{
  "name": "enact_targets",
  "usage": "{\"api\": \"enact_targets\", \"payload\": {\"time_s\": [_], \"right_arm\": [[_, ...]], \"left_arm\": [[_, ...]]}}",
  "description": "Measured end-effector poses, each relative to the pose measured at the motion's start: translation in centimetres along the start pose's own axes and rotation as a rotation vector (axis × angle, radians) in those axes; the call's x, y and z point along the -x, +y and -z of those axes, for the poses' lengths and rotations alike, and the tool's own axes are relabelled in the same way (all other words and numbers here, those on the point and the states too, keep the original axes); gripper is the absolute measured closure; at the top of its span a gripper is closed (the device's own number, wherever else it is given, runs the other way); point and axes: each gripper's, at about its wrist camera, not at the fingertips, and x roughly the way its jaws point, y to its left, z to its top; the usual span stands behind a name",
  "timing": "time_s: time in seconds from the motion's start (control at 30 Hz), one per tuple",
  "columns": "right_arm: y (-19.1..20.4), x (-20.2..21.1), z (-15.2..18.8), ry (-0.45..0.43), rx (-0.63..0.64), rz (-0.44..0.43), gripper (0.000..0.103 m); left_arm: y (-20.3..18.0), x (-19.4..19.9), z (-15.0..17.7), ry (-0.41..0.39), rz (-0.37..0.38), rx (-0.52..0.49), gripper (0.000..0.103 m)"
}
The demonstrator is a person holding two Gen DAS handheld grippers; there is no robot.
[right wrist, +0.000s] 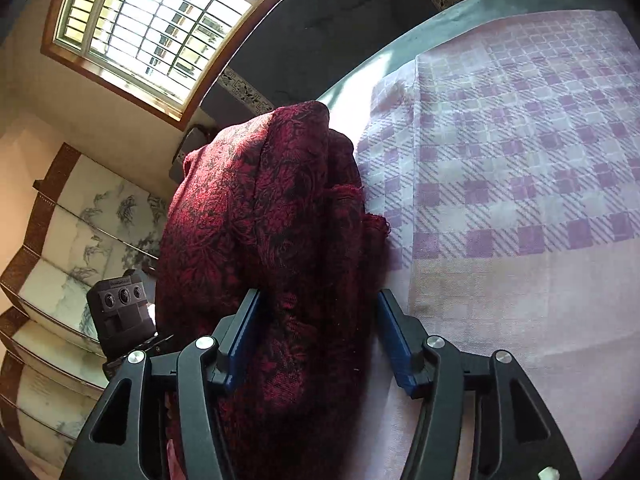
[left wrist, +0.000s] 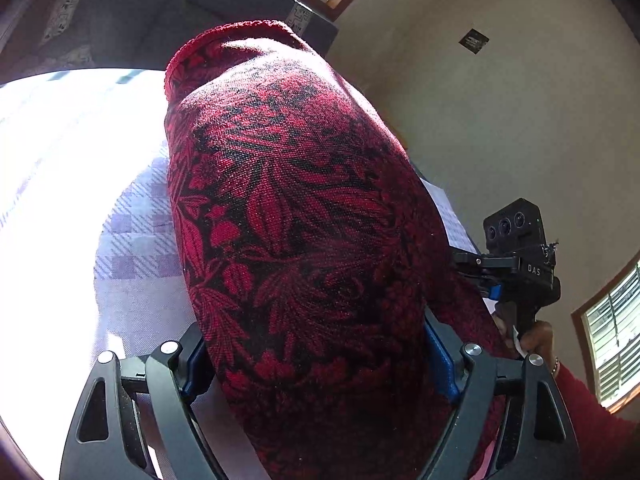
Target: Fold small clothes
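- We are midway through a fold, as we judge it: the red-and-black leaf-patterned woven garment sits bunched between our two claws, over the lilac-and-white checked cloth that covers the surface.
- Our left claw has its blue pads spread wide with the thick bundle filling the gap from pad to pad; whether they press on it or merely flank it, we cannot tell.
- Our right claw is released: the left pad lies against the garment, the right pad stands clear of it over bare checked cloth.
- From the right claw, the garment runs forward and up, a frayed edge hanging just to its right.
- Next, we judge, the right claw must find a fresh edge and pinch it cleanly, without dragging the checked cloth.
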Motion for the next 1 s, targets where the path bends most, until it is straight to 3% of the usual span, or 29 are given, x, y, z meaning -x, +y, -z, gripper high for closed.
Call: {"api": "enact_targets", "payload": {"time_s": [0.07,0.37,0.57,1.0], "right_arm": [[0.5,-0.6,0.3,0.051,0.022,-0.07,0.045],[1.4,-1.7,0.0,0.05,0.038,-0.064,0.048],[1.7,-1.6,1.0,0.009,0.067,-0.025,0.066],[7.3,-2.3,3.3,-0.104,0.333,0.291,0.065]], "left_arm": [[0.1,0.1,0.0,-0.001,0.003,0.001,0.019],[-0.1,0.4,0.1,-0.013,0.003,0.006,0.019],[-1.4,0.4,0.5,-0.024,-0.075,-0.043,0.019],[-3.6,-0.1,0.9,-0.045,-0.217,-0.094,0.018]]}}
